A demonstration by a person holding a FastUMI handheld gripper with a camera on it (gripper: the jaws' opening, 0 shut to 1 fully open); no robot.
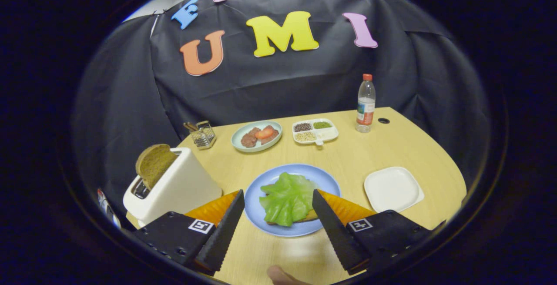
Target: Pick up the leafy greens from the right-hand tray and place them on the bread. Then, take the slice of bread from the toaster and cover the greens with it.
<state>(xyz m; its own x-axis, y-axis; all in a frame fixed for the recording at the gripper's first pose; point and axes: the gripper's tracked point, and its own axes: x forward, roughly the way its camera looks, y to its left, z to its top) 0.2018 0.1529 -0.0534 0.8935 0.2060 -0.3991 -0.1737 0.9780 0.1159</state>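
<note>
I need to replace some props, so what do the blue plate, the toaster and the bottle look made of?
Blue plate: matte plastic or melamine, by its flat, even colour. Toaster: glossy cream plastic, seemingly, with soft highlights. Bottle: clear thin plastic, see-through, with a red cap. The open tongs hang above the plate, holding nothing.

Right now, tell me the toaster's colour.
The toaster is white, seen in the gripper view, left of the open gripper.
</note>
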